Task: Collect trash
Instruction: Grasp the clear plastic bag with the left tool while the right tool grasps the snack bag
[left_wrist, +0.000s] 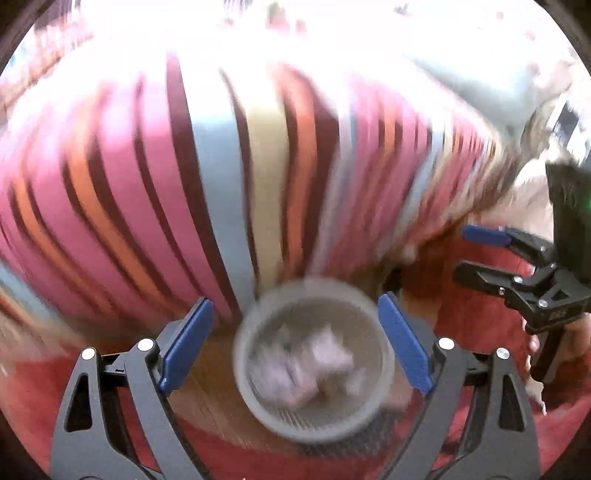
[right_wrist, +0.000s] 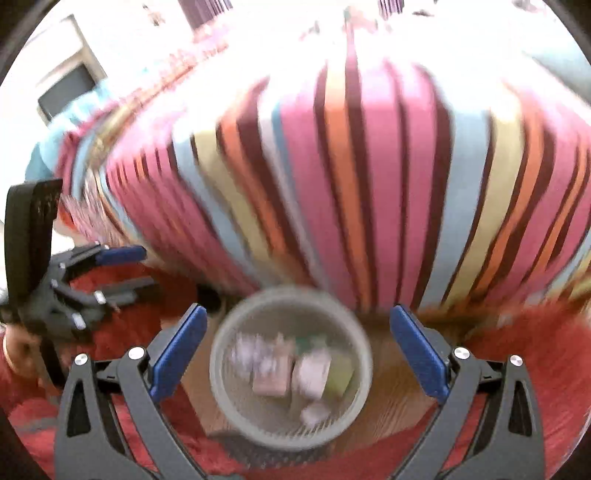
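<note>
left gripper: fingers apart, empty | right gripper: fingers apart, empty | trash: lies in mesh bin on floor beside striped bedspread | risk: blur hides, perhaps, stray scraps; careless swing could tip bin

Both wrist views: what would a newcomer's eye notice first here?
A striped cover in pink, orange, blue and brown fills the upper half of both views. Below it, a grey mesh bin stands on a wooden floor beside a red rug, holding crumpled paper. Both grippers' jaws stand open and empty above it.
</note>
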